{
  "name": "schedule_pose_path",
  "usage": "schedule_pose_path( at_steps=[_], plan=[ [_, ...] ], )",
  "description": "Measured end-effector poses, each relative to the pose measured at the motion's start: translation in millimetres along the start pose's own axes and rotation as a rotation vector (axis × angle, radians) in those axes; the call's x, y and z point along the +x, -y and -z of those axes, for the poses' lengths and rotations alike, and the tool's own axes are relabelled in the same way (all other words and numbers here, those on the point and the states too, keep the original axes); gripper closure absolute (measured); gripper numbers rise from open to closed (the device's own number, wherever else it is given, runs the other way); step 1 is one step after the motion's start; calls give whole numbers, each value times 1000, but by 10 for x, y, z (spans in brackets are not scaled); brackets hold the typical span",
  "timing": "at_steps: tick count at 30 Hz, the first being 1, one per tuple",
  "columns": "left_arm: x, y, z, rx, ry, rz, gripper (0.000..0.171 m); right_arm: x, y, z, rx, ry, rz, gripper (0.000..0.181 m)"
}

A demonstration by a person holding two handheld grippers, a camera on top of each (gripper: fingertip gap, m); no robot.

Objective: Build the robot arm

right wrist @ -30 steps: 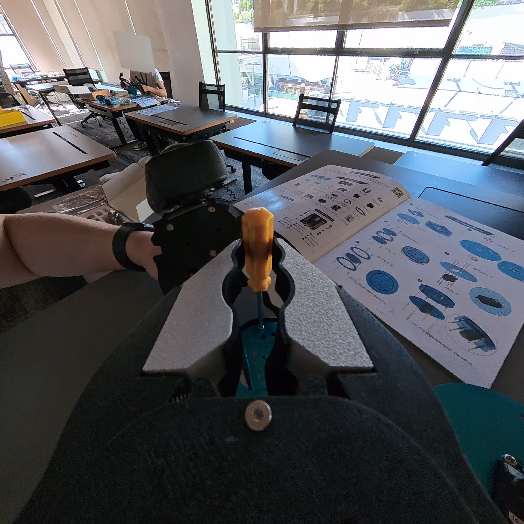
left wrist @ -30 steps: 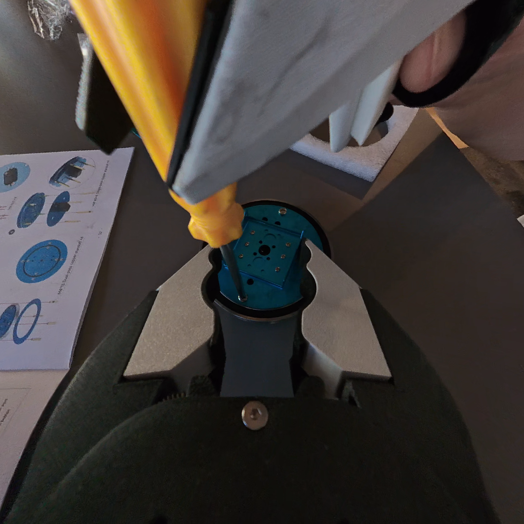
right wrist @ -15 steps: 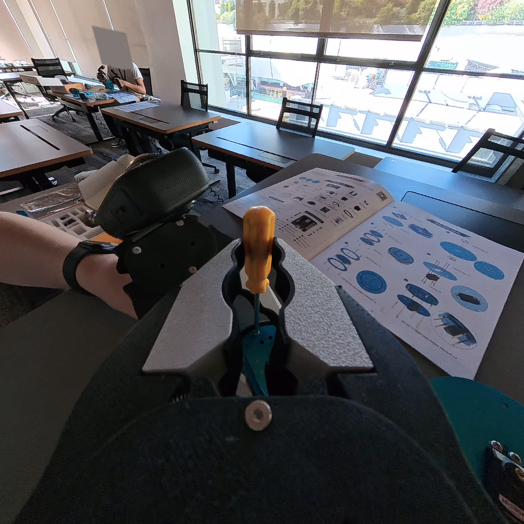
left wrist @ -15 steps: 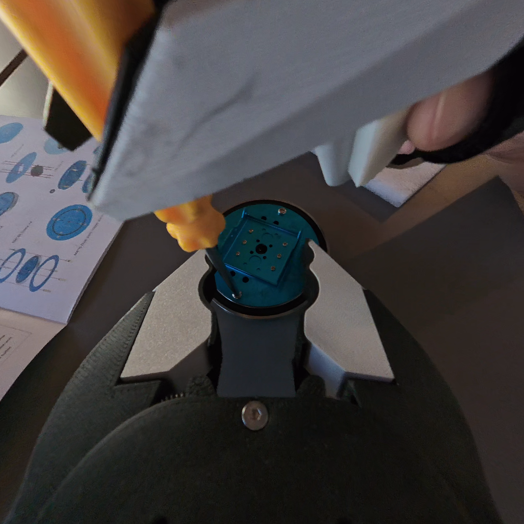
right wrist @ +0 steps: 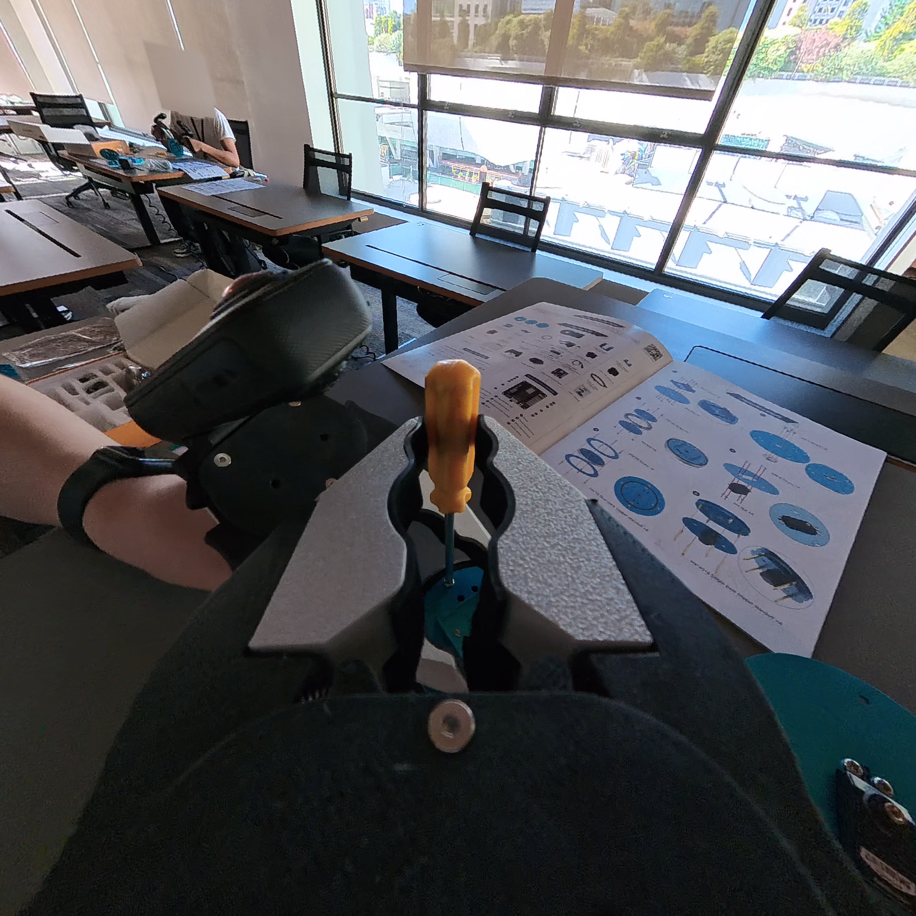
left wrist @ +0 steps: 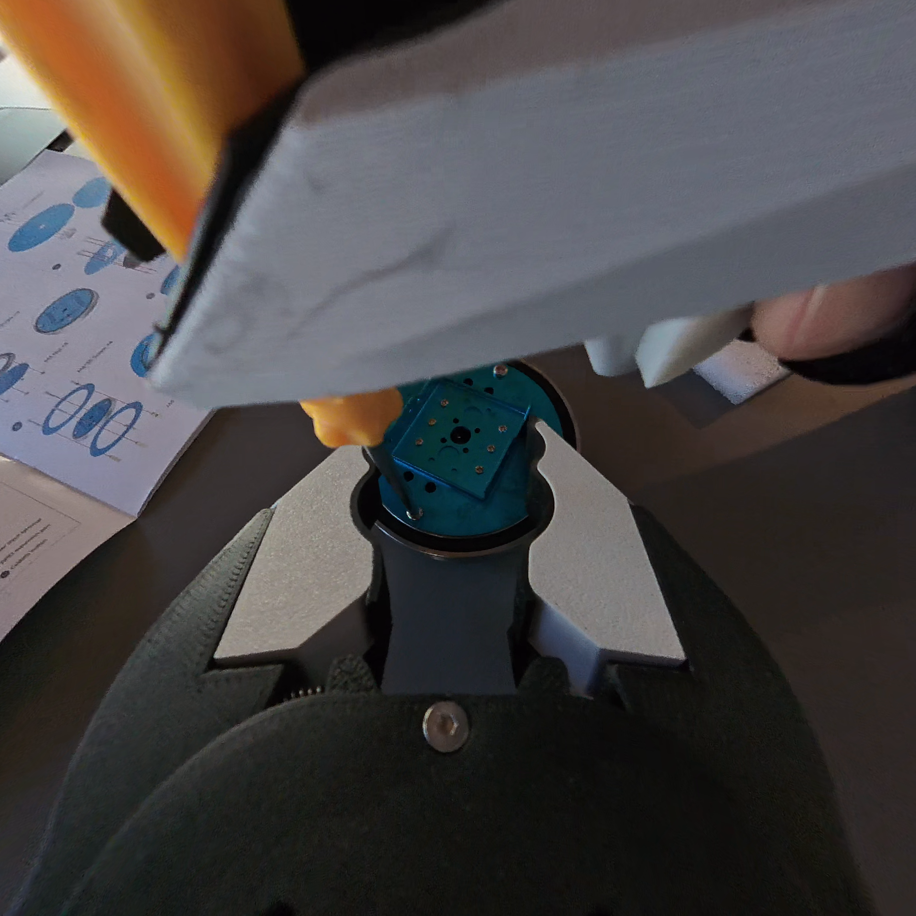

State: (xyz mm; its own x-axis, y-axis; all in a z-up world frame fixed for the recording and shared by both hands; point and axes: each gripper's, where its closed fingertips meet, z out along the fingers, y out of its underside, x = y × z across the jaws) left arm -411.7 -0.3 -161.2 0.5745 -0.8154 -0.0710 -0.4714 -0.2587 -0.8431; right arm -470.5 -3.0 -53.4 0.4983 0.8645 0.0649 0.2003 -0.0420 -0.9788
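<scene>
My left gripper [left wrist: 453, 446] is shut on a round black-rimmed part topped by a blue disc [left wrist: 461, 510] that carries a blue square bracket [left wrist: 461, 436]. My right gripper [right wrist: 452, 431] is shut on the orange handle of a screwdriver [right wrist: 452, 446], held upright. The screwdriver tip rests on a small screw [left wrist: 414, 513] at the disc's near left edge. In the left wrist view a grey finger [left wrist: 495, 223] of the right gripper looms just overhead and hides the disc's far side. The left gripper also shows in the right wrist view [right wrist: 257, 396], held by a hand.
An open instruction booklet [right wrist: 694, 471] lies on the dark table to the right; it also shows in the left wrist view [left wrist: 74, 347]. A teal disc [right wrist: 842, 718] with a black module [right wrist: 877, 818] lies at the near right. White foam packing [left wrist: 733, 372] sits beyond. A person sits at far desks [right wrist: 198, 134]. My hands' fingertips stand some 12 centimeters from each other.
The left gripper and its blue part have turned, so the bracket sits rotated and the booklet has shifted. The right gripper has come closer overhead. The screwdriver tip has stayed on the screw.
</scene>
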Motion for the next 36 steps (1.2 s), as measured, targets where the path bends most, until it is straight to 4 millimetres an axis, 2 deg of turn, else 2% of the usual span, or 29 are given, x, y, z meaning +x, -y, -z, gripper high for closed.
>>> schedule_pose_path(
  at_steps=[13,15,19,23,26,28,33,36],
  plan=[
    [-26,5,-11,-2,30,12,116,48,5,19,10,6,4,163],
    [-40,-4,-8,-6,24,30,113,64,75,45,40,4,19,164],
    [-42,-20,2,-9,-3,43,114,127,231,149,52,-18,89,163],
    [-42,-22,15,-6,-20,18,114,251,365,422,81,13,78,163],
    [-81,-31,24,-4,-35,0,101,411,261,602,76,49,13,164],
    [-62,-38,23,-8,-74,-7,98,493,147,647,76,78,-76,163],
    [-39,-20,-1,-5,-116,-34,100,596,-66,622,57,72,-117,164],
    [-16,-1,-19,0,-128,-55,105,595,-87,604,50,78,-110,165]
  ],
)
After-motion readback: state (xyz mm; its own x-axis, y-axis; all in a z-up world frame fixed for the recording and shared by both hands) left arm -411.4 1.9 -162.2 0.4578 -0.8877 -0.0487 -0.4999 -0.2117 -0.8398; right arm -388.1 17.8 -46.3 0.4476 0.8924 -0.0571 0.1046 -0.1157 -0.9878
